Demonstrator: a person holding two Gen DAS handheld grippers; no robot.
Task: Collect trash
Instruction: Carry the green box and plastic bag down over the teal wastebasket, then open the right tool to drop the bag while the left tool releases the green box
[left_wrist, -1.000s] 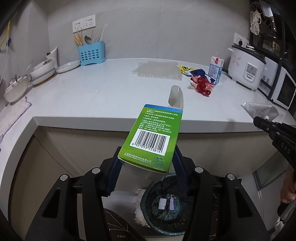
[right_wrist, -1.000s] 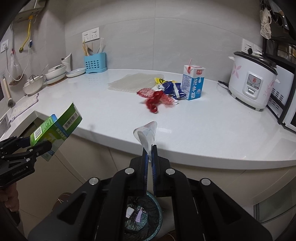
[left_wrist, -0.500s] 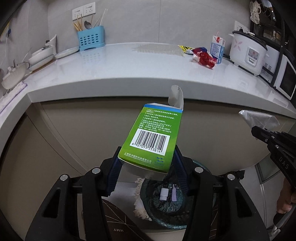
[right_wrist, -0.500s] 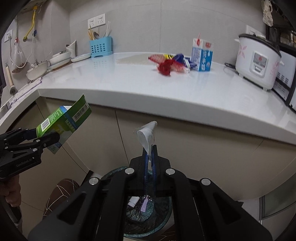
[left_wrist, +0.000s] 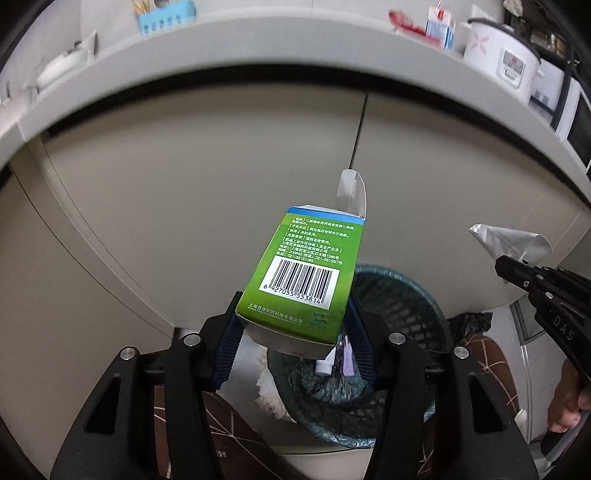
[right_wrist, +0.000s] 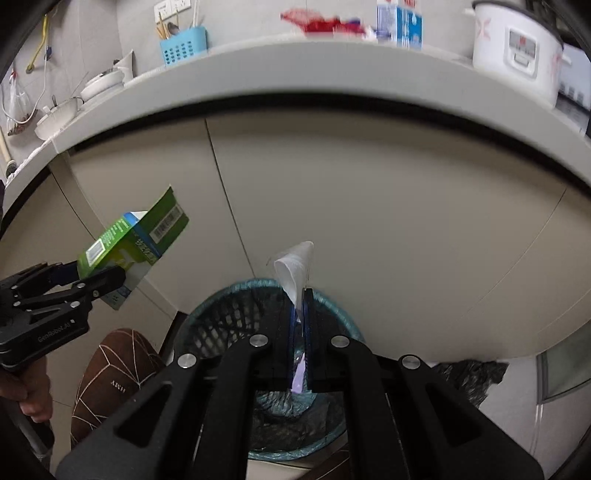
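My left gripper (left_wrist: 293, 325) is shut on a green carton with a barcode (left_wrist: 306, 273), its top flap open, held above the near left rim of a teal mesh trash bin (left_wrist: 402, 295). The carton also shows in the right wrist view (right_wrist: 136, 236). My right gripper (right_wrist: 302, 295) is shut on a crumpled clear plastic wrapper (right_wrist: 295, 266), held right over the bin (right_wrist: 221, 317). The wrapper also shows in the left wrist view (left_wrist: 509, 240). The bin is lined with a dark bag and holds small white and purple pieces (left_wrist: 334, 363).
Beige cabinet doors (right_wrist: 369, 203) stand behind the bin under the white countertop edge (right_wrist: 332, 62). On the counter are a red net bag (right_wrist: 314, 20), a blue milk carton (right_wrist: 400, 22), a rice cooker (right_wrist: 517, 48) and a blue utensil holder (right_wrist: 183, 46). A brown patterned stool (right_wrist: 114, 369) is left of the bin.
Both grippers have dropped from counter height to below the counter edge, carrying the carton and the wrapper down toward the bin. Both stay shut.
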